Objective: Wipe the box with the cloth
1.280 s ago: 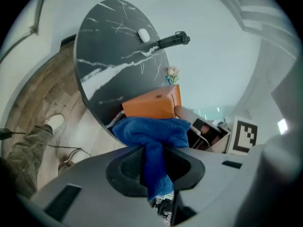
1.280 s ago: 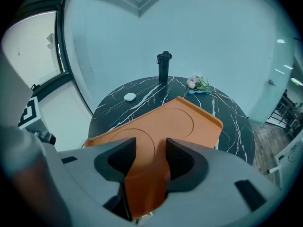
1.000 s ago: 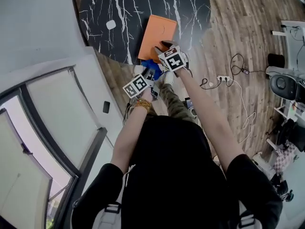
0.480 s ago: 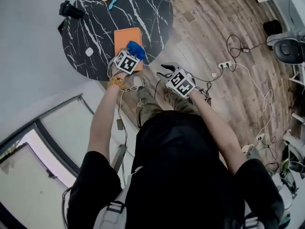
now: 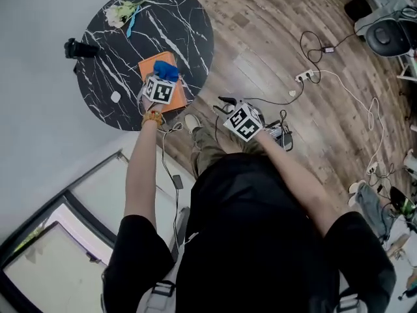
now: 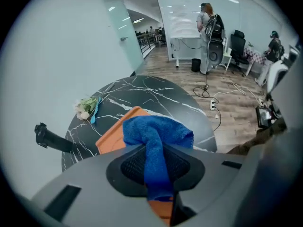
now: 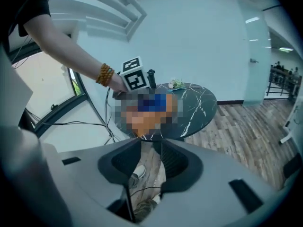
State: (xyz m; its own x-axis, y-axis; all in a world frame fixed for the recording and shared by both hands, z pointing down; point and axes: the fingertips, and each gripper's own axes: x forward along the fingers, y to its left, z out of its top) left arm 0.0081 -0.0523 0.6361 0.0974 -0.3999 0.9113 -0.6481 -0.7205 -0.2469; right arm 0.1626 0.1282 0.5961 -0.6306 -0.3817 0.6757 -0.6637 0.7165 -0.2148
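Note:
An orange box [image 5: 151, 68] lies flat on the round black marble table [image 5: 189, 28]. My left gripper [image 5: 164, 78] is shut on a blue cloth [image 5: 167, 69], which bunches over the box's near end. In the left gripper view the cloth [image 6: 158, 136] hangs between the pads, with the box [image 6: 116, 132] just beyond. My right gripper [image 5: 225, 104] hovers off the table, above the wooden floor, apart from the box. Its jaws [image 7: 151, 157] have just been closing; a narrow gap remains, with nothing between them.
Flowers [image 5: 124, 10], a black camera-like object [image 5: 77, 47] and a small white item [image 5: 115, 97] share the table. Cables and a power strip [image 5: 303, 77] lie on the floor to the right. An office chair [image 5: 391, 34] stands far right. A wall and window frame close off the left.
My left gripper has carried the cloth from the table's near edge onto the box. My right gripper has drawn back from the box to above the floor, its jaws narrower.

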